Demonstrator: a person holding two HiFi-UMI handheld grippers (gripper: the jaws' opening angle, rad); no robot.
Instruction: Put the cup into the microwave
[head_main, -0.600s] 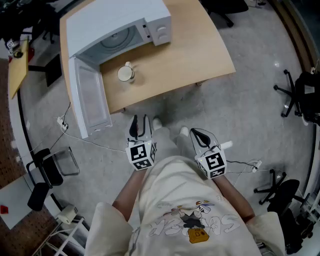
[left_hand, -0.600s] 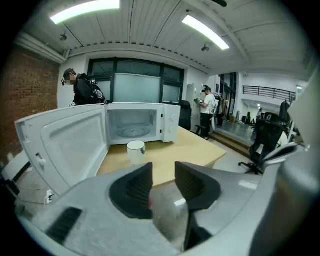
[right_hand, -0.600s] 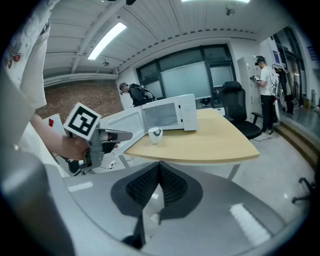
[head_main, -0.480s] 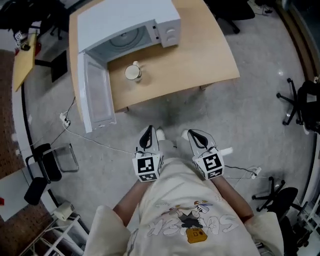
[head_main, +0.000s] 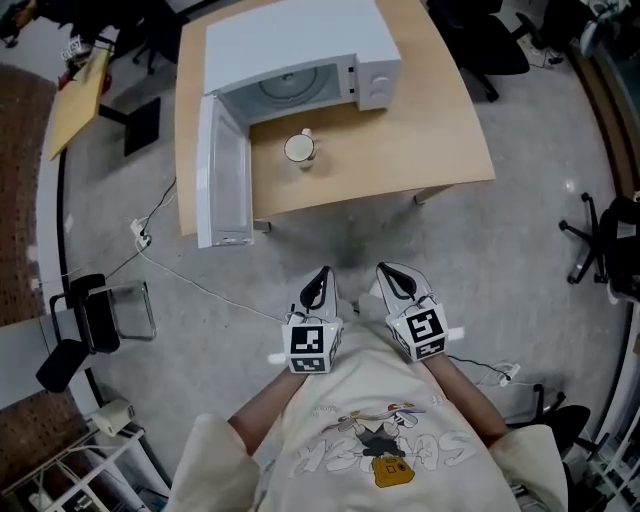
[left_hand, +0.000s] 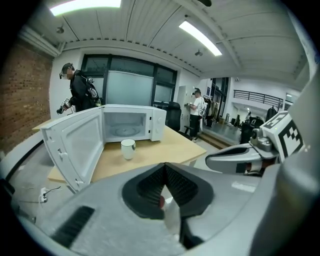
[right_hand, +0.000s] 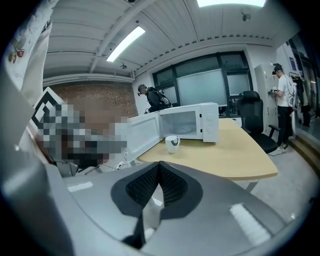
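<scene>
This is the approach, with nothing grasped yet. The cup (head_main: 298, 149) stands upright on the tabletop (head_main: 420, 150), just in front of the microwave (head_main: 300, 50), whose door (head_main: 222, 175) hangs wide open on the cup's left.

The left gripper (head_main: 321, 276) and right gripper (head_main: 392, 276) hang side by side over the floor, close to the person's body and short of the tabletop edge. Both point toward the cup. The left fingers (left_hand: 150, 186) are pressed together with nothing between them, and so are the right fingers (right_hand: 172, 186).

The cup is well apart from both pairs, ahead of them and a little to the left. It sits more squarely ahead of the left gripper.

The next move calls for carrying one gripper forward over the tabletop and spreading its fingers to straddle the cup's wall. It then closes, lifts the cup and takes it straight into the open cavity behind
</scene>
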